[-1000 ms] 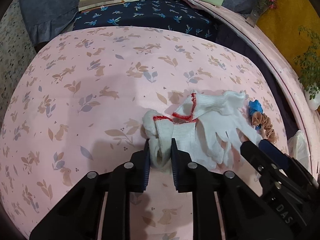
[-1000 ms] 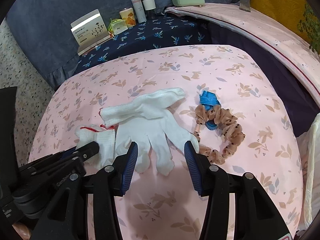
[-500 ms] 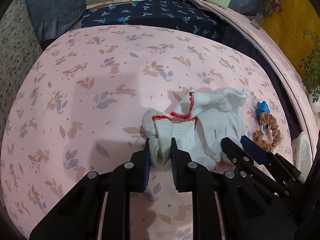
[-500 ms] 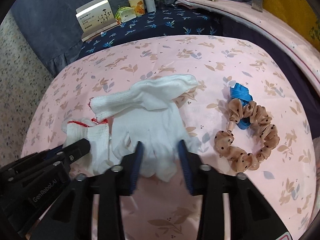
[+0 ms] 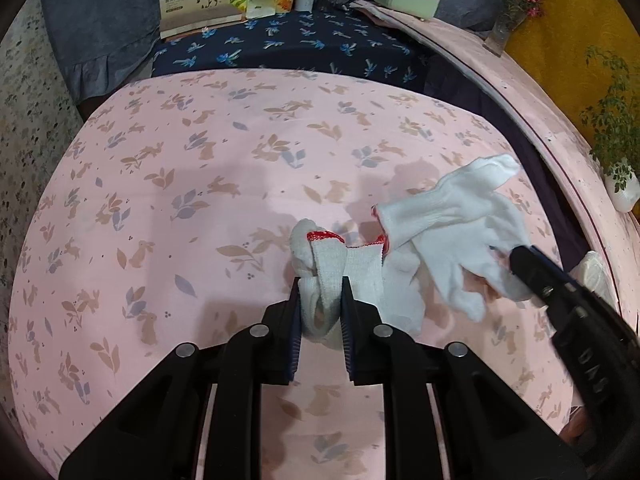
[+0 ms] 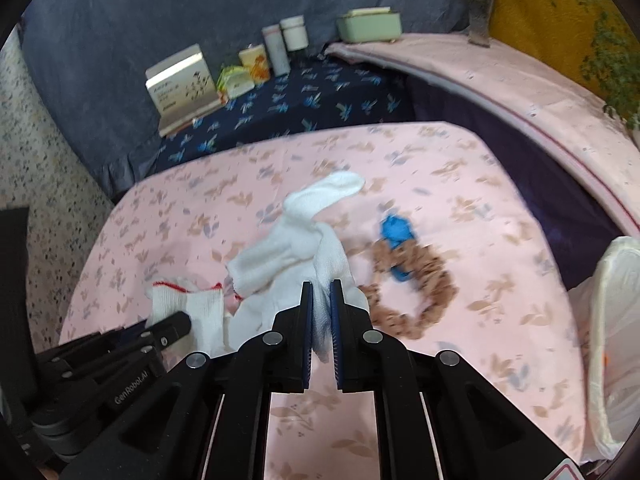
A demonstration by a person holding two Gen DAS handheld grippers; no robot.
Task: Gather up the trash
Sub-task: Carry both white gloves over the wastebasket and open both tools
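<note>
Progress, left wrist view first: clamping the red-cuffed knit glove (image 5: 320, 264) between the nearly closed fingers of the left gripper (image 5: 320, 292), bunching its fabric there and leaving the cuff end draped toward the pink rabbit-print tablecloth (image 5: 200, 200). Also catching, to the right, the right gripper (image 5: 520, 260) pinching the white gloves (image 5: 452, 224) by the finger end, apparently raising them clear of the cloth (shadow underneath suggesting as much). Glimpsing a pale plastic bag (image 5: 592, 276) past the table's right edge, probably meant for the trash.

Turning to the right wrist view, somewhat blurred: having just been closing the right gripper's fingers, now squeezing a thin fold of white glove fabric between them, with almost no gap showing. Hanging the rest of that bundle ahead of the pads, above the cloth. Seeing the left gripper at lower left, biting the red-cuffed glove near the table's near-left edge. Leaving a tan dotted scrunchie (image 6: 412, 292) and a small blue item (image 6: 396, 232) lying on the cloth just right of the gloves, untouched.

Judging the stage: picking up done for the gloves, carrying and dropping not yet done, nothing visibly in the bag so far. Remaining, presumably: moving both loads over to the bag, releasing, then deciding about the scrunchie and the blue piece.
</note>
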